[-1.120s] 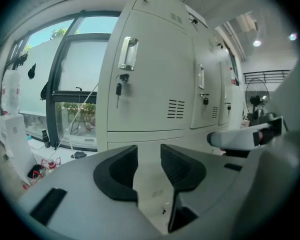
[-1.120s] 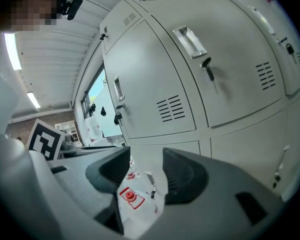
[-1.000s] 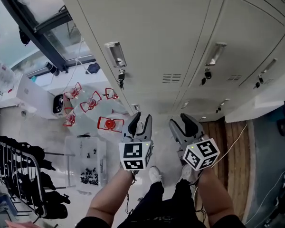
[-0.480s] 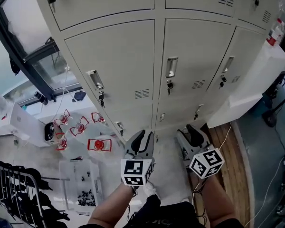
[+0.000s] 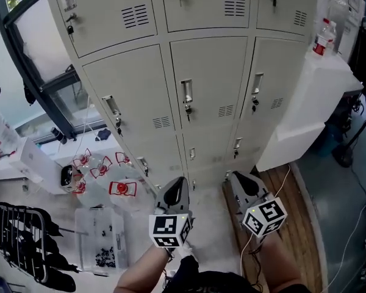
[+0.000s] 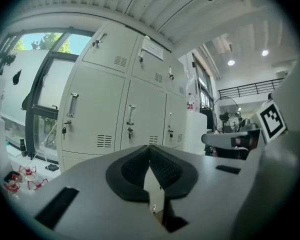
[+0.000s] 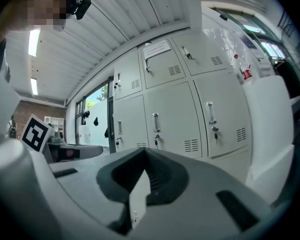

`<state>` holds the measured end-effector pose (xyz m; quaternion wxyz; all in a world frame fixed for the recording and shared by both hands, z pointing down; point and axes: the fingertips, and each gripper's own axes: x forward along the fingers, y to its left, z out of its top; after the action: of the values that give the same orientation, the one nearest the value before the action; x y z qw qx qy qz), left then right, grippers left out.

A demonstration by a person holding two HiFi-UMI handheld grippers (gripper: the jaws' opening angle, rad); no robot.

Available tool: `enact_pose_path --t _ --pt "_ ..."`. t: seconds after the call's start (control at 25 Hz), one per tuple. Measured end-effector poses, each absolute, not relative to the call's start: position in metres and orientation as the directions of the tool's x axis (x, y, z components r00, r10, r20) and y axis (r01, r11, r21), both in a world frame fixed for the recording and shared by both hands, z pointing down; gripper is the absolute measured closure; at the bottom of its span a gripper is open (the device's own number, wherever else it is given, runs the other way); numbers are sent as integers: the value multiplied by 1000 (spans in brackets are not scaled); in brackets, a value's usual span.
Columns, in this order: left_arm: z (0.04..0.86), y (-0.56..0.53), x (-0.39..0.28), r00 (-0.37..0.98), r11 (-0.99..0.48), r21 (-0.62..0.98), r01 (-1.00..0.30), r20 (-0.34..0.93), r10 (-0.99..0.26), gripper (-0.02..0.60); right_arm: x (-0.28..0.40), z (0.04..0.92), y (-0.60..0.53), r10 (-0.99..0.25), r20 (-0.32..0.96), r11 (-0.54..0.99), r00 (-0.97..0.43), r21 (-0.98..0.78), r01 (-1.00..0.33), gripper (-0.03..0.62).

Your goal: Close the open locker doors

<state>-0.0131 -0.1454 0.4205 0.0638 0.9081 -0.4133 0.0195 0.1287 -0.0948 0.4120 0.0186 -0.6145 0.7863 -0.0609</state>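
Head view alone shows the wooden floor strip [image 5: 302, 218] at right; gripper views show left gripper [image 6: 150, 151] and right gripper [image 7: 144, 154], jaws just pressed together, empty, facing closed lockers [image 7: 170, 119].

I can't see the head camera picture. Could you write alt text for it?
A bank of pale grey lockers, every door in view shut, seen steeply from above. At the bottom, the left tongs and the right tongs point toward the lockers, both shut and empty.
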Motion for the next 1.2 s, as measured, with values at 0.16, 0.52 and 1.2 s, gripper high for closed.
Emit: enact_pose_path --t 0.16,0.52,1.2 --pt "415 -68 6 636 -631 81 -772 90 -766 578 145 401 -28 -951 34 302 -306 -83 -950 592" --pt "399 70 17 566 -564 47 -824 108 -817 580 153 383 86 -914 37 402 -404 -43 -914 593" --pt "387 140 -144 439 -442 11 -897 130 -889 580 -7 376 124 -846 24 528 -533 -103 -843 594"
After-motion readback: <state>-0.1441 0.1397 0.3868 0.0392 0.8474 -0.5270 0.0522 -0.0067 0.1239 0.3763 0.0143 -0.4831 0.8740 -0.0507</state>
